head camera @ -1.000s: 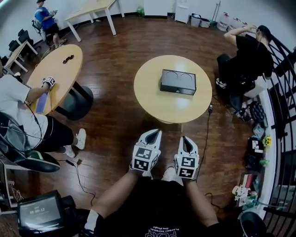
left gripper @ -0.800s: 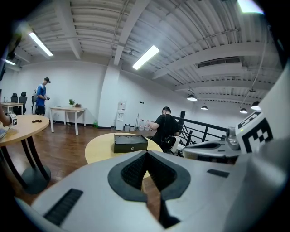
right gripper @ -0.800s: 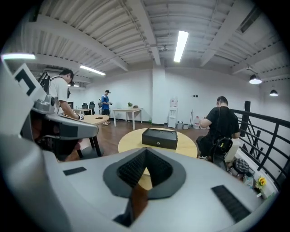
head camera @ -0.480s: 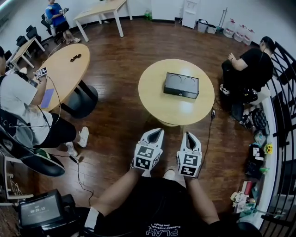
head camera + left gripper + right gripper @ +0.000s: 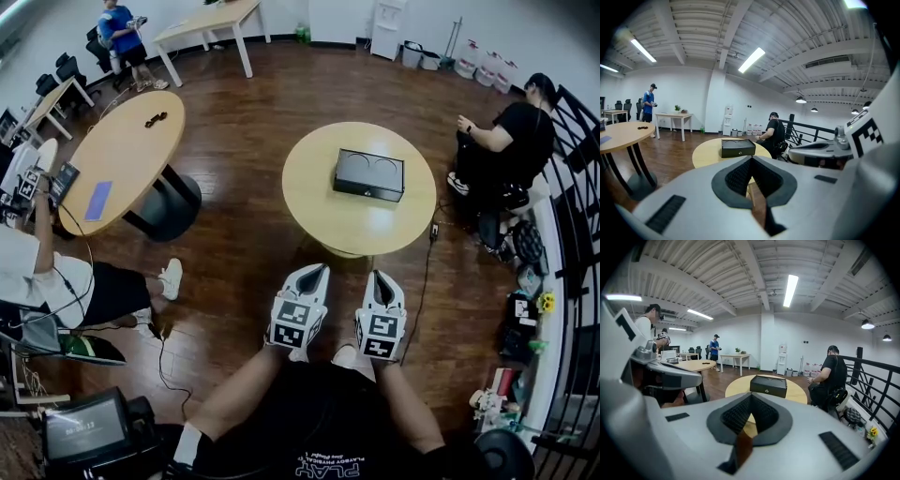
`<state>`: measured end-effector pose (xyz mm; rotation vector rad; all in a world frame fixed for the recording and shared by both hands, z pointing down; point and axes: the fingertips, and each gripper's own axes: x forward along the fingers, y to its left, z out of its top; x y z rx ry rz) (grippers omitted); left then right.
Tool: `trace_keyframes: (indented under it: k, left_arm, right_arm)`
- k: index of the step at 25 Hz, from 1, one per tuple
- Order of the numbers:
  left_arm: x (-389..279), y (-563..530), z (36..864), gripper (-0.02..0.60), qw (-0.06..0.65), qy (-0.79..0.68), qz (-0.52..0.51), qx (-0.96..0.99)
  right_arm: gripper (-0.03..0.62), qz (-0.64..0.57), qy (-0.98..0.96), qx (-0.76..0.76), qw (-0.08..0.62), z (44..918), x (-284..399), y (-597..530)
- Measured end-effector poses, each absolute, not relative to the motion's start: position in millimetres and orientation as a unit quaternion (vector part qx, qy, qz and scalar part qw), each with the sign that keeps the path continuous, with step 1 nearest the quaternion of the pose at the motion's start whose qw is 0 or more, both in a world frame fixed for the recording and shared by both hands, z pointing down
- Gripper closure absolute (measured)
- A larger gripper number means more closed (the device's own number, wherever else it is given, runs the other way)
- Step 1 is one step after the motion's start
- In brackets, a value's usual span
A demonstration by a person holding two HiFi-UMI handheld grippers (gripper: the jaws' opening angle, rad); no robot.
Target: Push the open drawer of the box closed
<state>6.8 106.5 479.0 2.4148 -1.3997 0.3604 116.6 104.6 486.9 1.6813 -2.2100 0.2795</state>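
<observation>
Currently both claws sit low by my knees, well apart from the round light-wood table [image 5: 319,202]. Left gripper [image 5: 317,270] [image 5: 751,159] is clenched, nothing between the jaws. Right gripper [image 5: 378,279] [image 5: 751,397] is the same. The black rectangular box [image 5: 369,175] [image 5: 738,147] [image 5: 768,386] sits near the table's middle, knob side facing me. I can't tell whether the drawer sticks out.

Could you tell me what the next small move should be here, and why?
Probably step toward the round table and raise the right tongs to the front of the black box. The right tongs and left tongs are both shut, empty and close to the body, well short of the table.
</observation>
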Motion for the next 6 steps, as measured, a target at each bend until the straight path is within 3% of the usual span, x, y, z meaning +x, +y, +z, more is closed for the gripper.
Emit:
trace_keyframes:
  k: [6]
  left_arm:
    - [14.5, 102.6, 476.0, 0.584, 0.151, -0.489, 0.132, 0.849]
  right_arm:
    - [0.589, 0.097, -0.782, 0.592, 0.17, 481.2, 119.6, 100.0]
